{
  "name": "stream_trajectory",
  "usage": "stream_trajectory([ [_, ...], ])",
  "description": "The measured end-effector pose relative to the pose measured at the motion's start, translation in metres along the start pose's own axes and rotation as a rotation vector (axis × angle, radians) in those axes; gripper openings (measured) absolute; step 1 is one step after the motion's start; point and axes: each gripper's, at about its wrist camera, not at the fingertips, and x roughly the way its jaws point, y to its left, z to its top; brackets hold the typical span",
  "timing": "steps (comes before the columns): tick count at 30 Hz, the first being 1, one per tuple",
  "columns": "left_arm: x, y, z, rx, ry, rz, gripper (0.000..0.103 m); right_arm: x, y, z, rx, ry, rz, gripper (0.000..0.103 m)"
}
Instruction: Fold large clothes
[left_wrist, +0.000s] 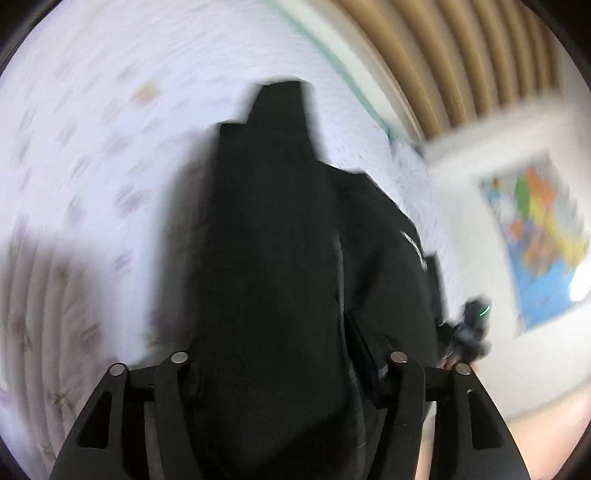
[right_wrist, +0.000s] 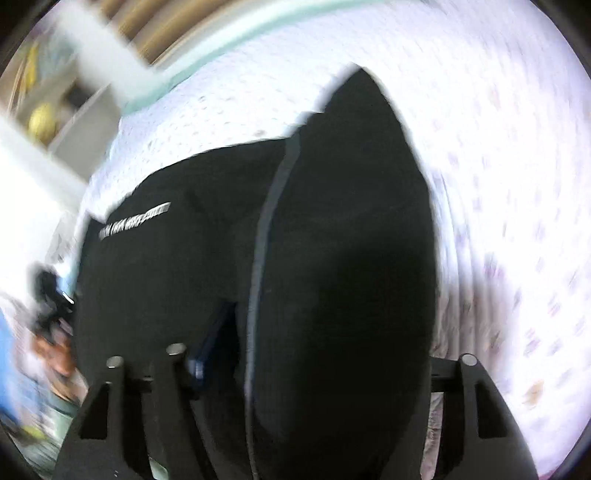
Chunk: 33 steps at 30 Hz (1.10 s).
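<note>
Both wrist views are heavily motion-blurred, so I report only what reads clearly.

Left claw (left_wrist: 288, 373): I see black fabric filling the space between its two fingers from the base forward. The fingertips are hidden by the cloth; the claw appears pinched on the black garment (left_wrist: 280, 258), but I cannot confirm contact at the tips.

Right claw (right_wrist: 295, 369): the same condition applies. The black garment (right_wrist: 332, 240) bulges between and over the fingers, covering the right-side finger almost entirely. I read it as gripping the cloth.

Garment position: it hangs or drapes forward from both claws over the bed (left_wrist: 92, 129), which carries a white sheet with a small pale print. A strip of white lettering (right_wrist: 135, 221) runs across the garment on the left in the right wrist view; the characters are illegible. A raised seam (right_wrist: 262, 240) runs lengthwise down the fabric.

Surroundings: a slatted wooden headboard (left_wrist: 443, 55) stands behind the bed, and a colourful poster (left_wrist: 535, 240) hangs on the white wall. The other gripper unit (left_wrist: 471, 332) shows at the garment's right edge in the left wrist view.
</note>
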Motion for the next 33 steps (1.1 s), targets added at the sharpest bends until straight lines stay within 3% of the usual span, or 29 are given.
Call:
stream_trajectory([
  [1,-0.006,0.011,-0.001,-0.039,-0.007,-0.06,0.064,-0.001,-0.011,0.0,0.049,-0.001,0.041,0.068],
  [2,-0.017,0.014,-0.003,-0.045,-0.033,-0.054,0.064,-0.005,-0.018,-0.001,0.095,-0.005,0.076,0.068],
  [5,-0.051,-0.01,-0.006,0.055,-0.109,0.092,0.064,-0.026,-0.028,-0.001,0.116,-0.046,0.04,0.071],
  [10,-0.075,-0.105,-0.016,0.293,-0.214,0.163,0.067,-0.078,0.04,-0.006,-0.087,-0.205,-0.258,0.074],
  [12,-0.06,-0.137,-0.019,0.368,-0.203,0.175,0.069,-0.084,0.08,-0.008,-0.192,-0.256,-0.305,0.074],
  [13,-0.051,-0.142,-0.021,0.385,-0.186,0.184,0.07,-0.087,0.087,-0.01,-0.23,-0.258,-0.288,0.074],
  [16,0.005,-0.155,-0.023,0.412,-0.079,0.301,0.07,-0.058,0.102,-0.011,-0.266,-0.172,-0.212,0.074],
  [18,0.052,-0.147,-0.024,0.384,0.012,0.419,0.07,-0.017,0.109,-0.015,-0.279,-0.066,-0.269,0.073],
  [20,0.068,-0.138,-0.027,0.393,-0.008,0.434,0.073,0.027,0.112,-0.019,-0.277,-0.001,-0.355,0.073],
  [22,0.062,-0.13,-0.023,0.323,-0.02,0.404,0.073,0.035,0.115,-0.022,-0.279,-0.016,-0.379,0.073],
  [25,0.051,-0.143,-0.028,0.327,-0.074,0.462,0.073,0.035,0.118,-0.018,-0.232,-0.032,-0.363,0.073],
  [28,0.038,-0.185,-0.052,0.509,-0.175,0.654,0.073,0.012,0.129,-0.02,-0.236,-0.079,-0.371,0.073],
  [30,0.021,-0.216,-0.068,0.618,-0.277,0.741,0.073,-0.014,0.144,-0.022,-0.269,-0.163,-0.385,0.073],
  [33,-0.003,-0.261,-0.085,0.674,-0.404,0.768,0.077,-0.051,0.165,-0.025,-0.274,-0.265,-0.37,0.074],
])
